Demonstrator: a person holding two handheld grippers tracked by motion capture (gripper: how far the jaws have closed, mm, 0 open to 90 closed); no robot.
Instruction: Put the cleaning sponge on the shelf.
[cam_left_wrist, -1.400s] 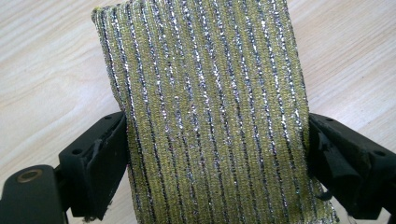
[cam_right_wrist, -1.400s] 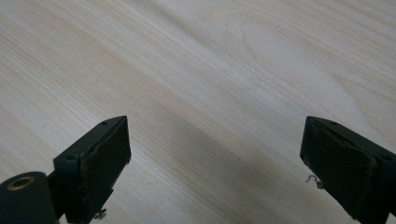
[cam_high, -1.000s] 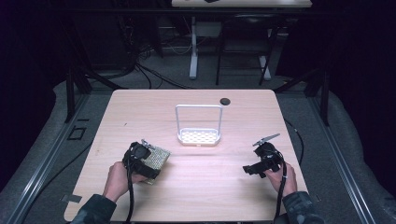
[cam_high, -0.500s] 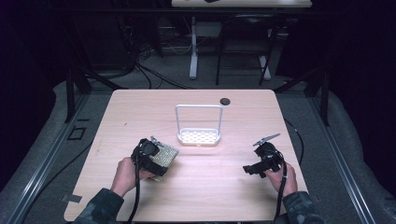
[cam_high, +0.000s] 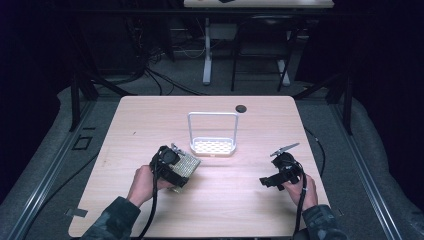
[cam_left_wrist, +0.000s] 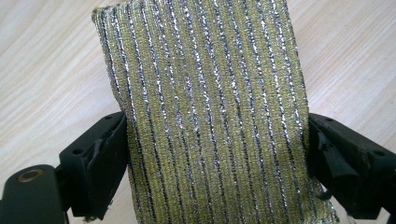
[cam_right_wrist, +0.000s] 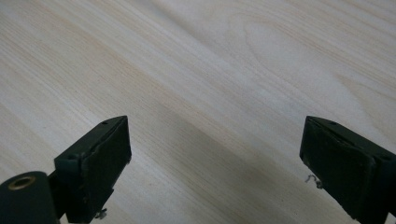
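A yellow-green scouring sponge (cam_left_wrist: 205, 107) with silver threads stands between the jaws of my left gripper (cam_left_wrist: 215, 154), and both pads press on its sides. From above, the left gripper (cam_high: 176, 169) holds that sponge (cam_high: 186, 164) just over the table, left of a white wire rack (cam_high: 213, 134). My right gripper (cam_right_wrist: 215, 158) stands open over bare wood, nothing between its jaws. The high view has the right gripper (cam_high: 270, 181) near the table's front right, well apart from the rack.
The white rack has a perforated tray (cam_high: 213, 147) and an upright hoop at mid table. A small black disc (cam_high: 241, 108) lies near the far edge. The wooden table (cam_high: 150, 120) ends in dark floor with cables behind.
My left gripper has carried the sponge to the right and a little away from me, closer to the rack. The right gripper has kept still.
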